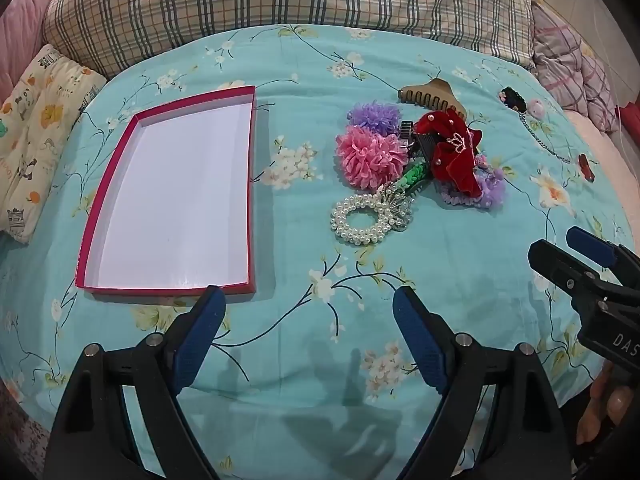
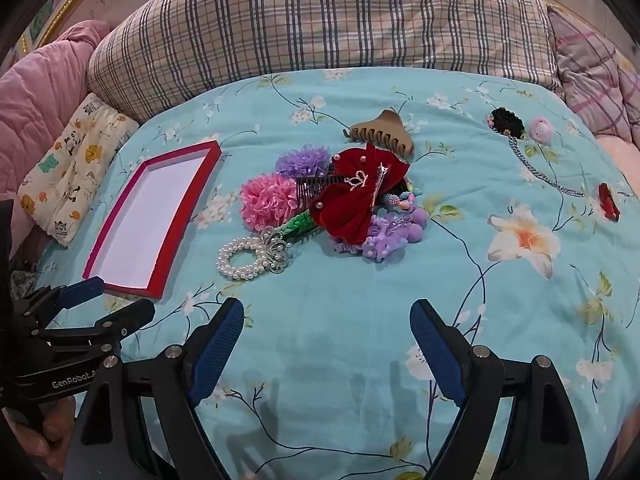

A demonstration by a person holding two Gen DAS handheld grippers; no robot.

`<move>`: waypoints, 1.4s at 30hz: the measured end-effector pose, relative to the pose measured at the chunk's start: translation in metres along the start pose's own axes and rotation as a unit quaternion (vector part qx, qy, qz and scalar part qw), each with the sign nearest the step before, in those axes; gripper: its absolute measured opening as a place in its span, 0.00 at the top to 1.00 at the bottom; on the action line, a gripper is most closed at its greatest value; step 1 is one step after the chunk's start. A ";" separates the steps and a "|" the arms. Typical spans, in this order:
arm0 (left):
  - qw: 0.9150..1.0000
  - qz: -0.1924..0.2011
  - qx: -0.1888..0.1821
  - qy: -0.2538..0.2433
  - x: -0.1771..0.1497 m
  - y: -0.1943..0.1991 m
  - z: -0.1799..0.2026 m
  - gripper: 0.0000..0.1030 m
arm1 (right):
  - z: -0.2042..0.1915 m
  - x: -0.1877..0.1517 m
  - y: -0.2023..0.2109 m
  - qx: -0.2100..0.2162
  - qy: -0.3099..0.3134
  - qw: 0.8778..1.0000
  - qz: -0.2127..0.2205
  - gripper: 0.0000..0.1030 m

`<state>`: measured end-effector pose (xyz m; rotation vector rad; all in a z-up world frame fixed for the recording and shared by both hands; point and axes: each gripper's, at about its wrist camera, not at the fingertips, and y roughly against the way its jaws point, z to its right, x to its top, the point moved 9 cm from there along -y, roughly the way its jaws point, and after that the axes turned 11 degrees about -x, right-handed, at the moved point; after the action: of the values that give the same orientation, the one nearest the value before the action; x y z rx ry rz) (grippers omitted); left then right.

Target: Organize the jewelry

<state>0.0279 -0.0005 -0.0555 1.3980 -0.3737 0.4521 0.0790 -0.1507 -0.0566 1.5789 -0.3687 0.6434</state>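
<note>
A shallow red box (image 1: 251, 184) with a white inside lies empty on the floral bedspread, also in the right wrist view (image 2: 182, 216). Right of it is a pile: pearl bracelet (image 1: 356, 220) (image 2: 244, 258), pink pompom (image 1: 370, 156) (image 2: 266, 200), purple pompom (image 1: 374, 114) (image 2: 302, 160), red velvet bow (image 1: 448, 152) (image 2: 360, 196), tan claw clip (image 1: 430, 94) (image 2: 384, 130), green clip (image 1: 414, 174), lilac scrunchie (image 2: 384, 236). My left gripper (image 1: 308, 308) is open and empty, short of the box and pile. My right gripper (image 2: 326, 320) is open and empty, short of the pile.
A black beaded piece with a chain (image 2: 516, 132), a pink ball (image 2: 542, 128) and a small red clip (image 2: 608, 202) lie far right. Plaid pillows (image 2: 320, 24) back the bed; a cartoon-print cushion (image 1: 36, 136) lies at left. The bedspread (image 1: 320, 272) spreads in front.
</note>
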 end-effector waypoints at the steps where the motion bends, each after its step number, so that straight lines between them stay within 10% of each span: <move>1: 1.000 0.000 0.001 0.000 0.000 0.000 0.000 0.16 | 0.000 0.000 0.000 -0.001 0.000 1.000 0.000 0.16; 42: 1.000 -0.013 -0.012 0.008 -0.001 -0.019 -0.007 0.16 | -0.005 0.009 -0.008 0.046 -0.037 0.998 0.017 0.16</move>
<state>0.0369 0.0039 -0.0725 1.3745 -0.3466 0.4366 0.0897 -0.1436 -0.0572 1.6905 -0.4279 0.6367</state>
